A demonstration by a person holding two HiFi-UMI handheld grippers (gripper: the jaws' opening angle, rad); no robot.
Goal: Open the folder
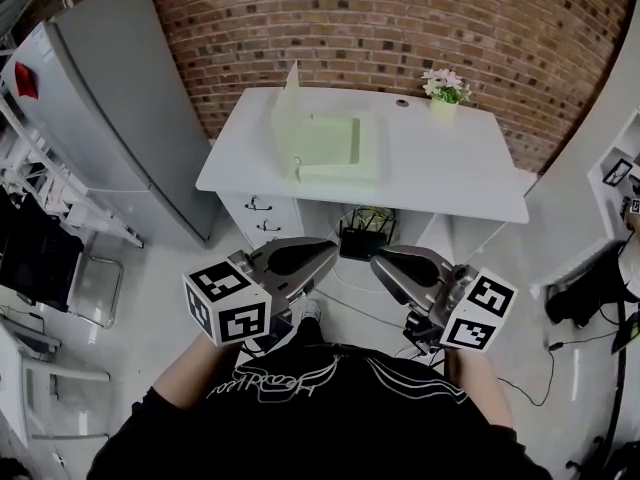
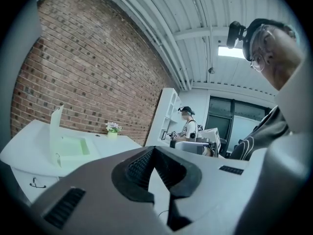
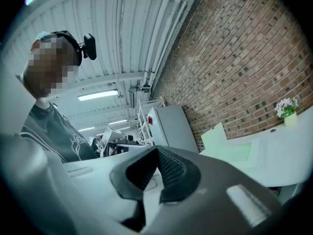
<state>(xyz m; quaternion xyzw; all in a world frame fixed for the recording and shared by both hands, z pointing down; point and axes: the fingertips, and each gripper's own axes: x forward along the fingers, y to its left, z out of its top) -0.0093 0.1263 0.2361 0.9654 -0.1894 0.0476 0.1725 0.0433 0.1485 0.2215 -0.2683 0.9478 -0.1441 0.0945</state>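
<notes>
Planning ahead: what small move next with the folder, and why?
Probably reach the left gripper toward the folder: its cover stands upright at its left, not laid flat, and that gripper and the right gripper are shut, empty, short of the table.

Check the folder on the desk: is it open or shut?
Open. Its cover stands upright at the left edge while the rest of the folder lies flat on the desk.
</notes>
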